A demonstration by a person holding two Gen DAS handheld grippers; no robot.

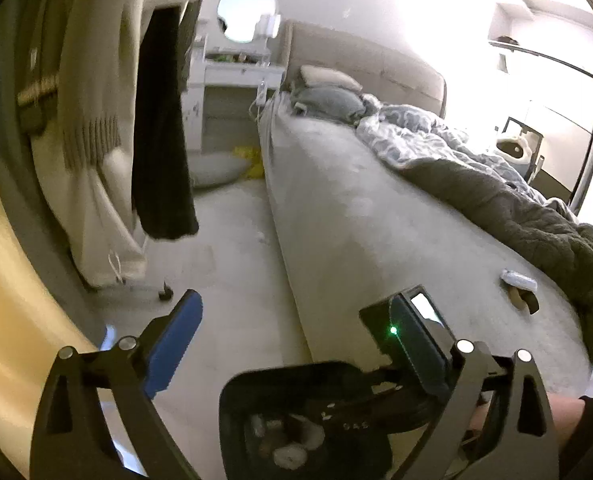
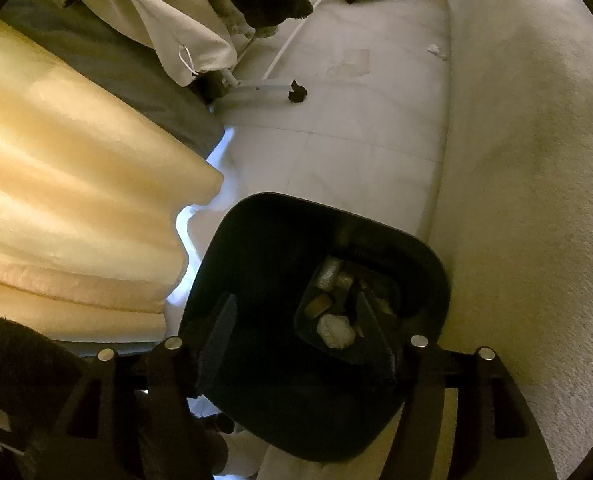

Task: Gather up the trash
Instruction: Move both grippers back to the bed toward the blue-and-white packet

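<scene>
Currently, scene: a bedroom, with a black bin point(image 2: 256, 280) standing on the pale floor point(image 2: 336, 140) between a bed point(image 1: 336, 200) and a yellow curtain point(image 2: 76, 180).
Bin contents: crumpled wads and scraps point(image 2: 336, 330) are seen at the bottom, lower centre of the right wrist frame.
Right gripper point(image 2: 300, 328): held over the bin mouth, pointed steeply down; its fingers are spread, and nothing is seen between them.
Left gripper point(image 1: 296, 344): raised, aimed along the bed; its blue-padded fingers point(image 1: 172, 344) are spread wide and empty.
Trash left: a small white wad point(image 1: 518, 279) lies on the bed at the right of the left wrist frame, with a tan piece point(image 1: 518, 299) just beside it; a white scrap point(image 2: 436, 51) is seen on the floor by the bed edge, upper right of the right wrist frame. What the tan piece is cannot be told, perhaps a wrapper.
Risk, bin: it could be tipped if a finger is caught on the rim while the right gripper is lifted out.
Risk, bed wad: it could be pushed into the soft cover instead of gripped, if pressed from above.
Risk, floor scrap: it could be missed, being small and pale on a pale floor.
</scene>
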